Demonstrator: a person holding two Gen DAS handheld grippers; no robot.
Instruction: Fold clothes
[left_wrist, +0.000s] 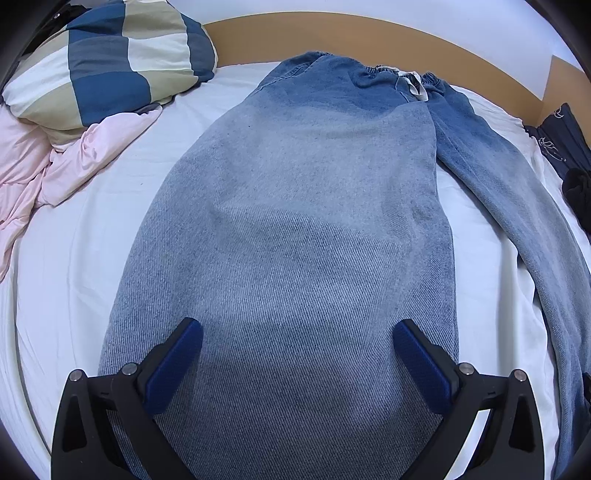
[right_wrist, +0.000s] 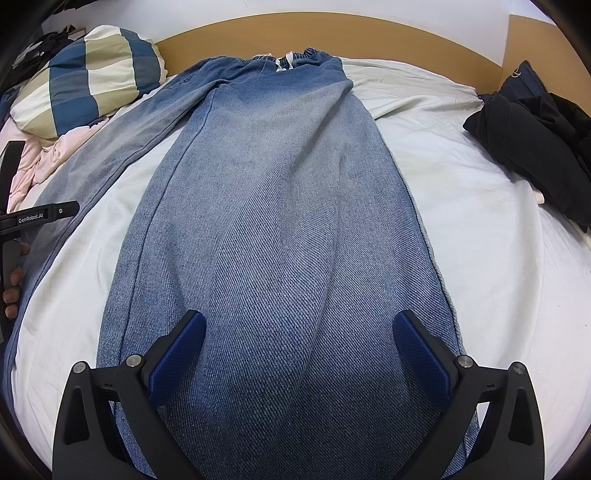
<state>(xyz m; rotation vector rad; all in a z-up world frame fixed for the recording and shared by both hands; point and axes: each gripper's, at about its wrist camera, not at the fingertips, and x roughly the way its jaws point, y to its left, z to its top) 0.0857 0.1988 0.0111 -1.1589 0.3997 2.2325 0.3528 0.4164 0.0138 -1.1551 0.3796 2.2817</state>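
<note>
Both the left gripper (left_wrist: 297, 339) and right gripper (right_wrist: 299, 332) hang wide, empty; jeans (right_wrist: 280, 221) legs lie between fingers, so pinch both hems evenly.

Left gripper (left_wrist: 297, 334): 2 black angular fingers (left_wrist: 173, 354), each faced with a textured blue pad, silver round screw heads at the pivots (2 per side visible). Right gripper (right_wrist: 299, 326): same build, black frame, blue pads, 4 silver screws. In the right wrist view the other device's black body carries white "GenRobot.AI" lettering; bare hand (right_wrist: 13, 286), no sleeve visible.
</note>
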